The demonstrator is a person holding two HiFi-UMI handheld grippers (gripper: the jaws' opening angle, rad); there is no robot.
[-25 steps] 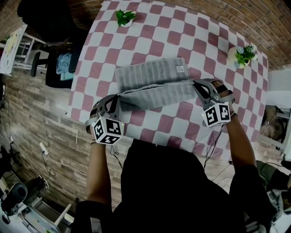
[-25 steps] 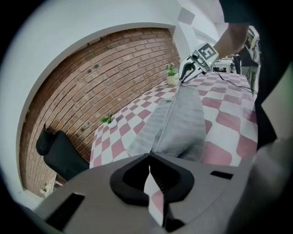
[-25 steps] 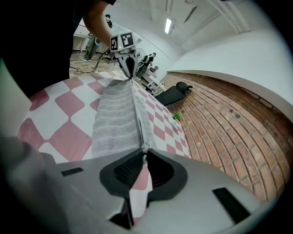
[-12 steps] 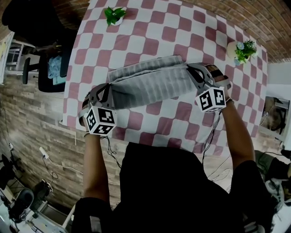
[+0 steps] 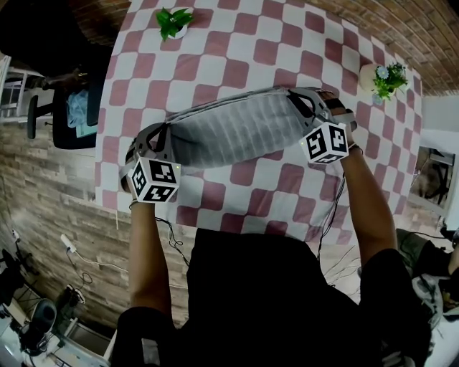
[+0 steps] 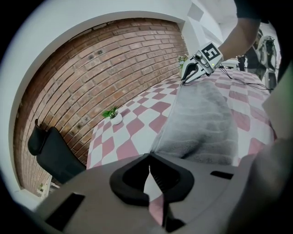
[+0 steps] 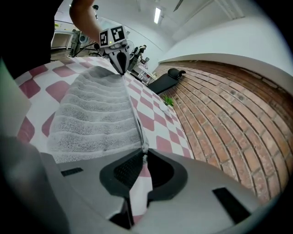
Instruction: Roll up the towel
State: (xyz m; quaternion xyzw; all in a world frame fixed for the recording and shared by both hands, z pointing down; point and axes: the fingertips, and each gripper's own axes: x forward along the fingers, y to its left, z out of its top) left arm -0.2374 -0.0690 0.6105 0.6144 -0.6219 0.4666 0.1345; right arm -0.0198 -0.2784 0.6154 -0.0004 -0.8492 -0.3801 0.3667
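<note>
The grey ribbed towel (image 5: 237, 129) lies folded on the red-and-white checked table (image 5: 237, 57) and stretches between my two grippers. My left gripper (image 5: 165, 131) is shut on the towel's left corner, and my right gripper (image 5: 292, 95) is shut on its right corner. In the left gripper view the jaws (image 6: 149, 160) pinch a thin edge of the towel (image 6: 201, 119), with the right gripper (image 6: 192, 73) at the cloth's far end. The right gripper view shows its jaws (image 7: 144, 157) closed on the towel (image 7: 96, 109), and the left gripper (image 7: 120, 61) across from them.
A small potted plant (image 5: 172, 20) stands at the table's far left and another (image 5: 386, 75) at the far right. A black chair (image 5: 72, 93) stands left of the table. A brick wall (image 6: 114, 68) runs behind the table. Cables hang at the near table edge.
Both grippers have moved away from the person across the table, carrying the towel's near edge over its far half. The towel now lies doubled under them.
</note>
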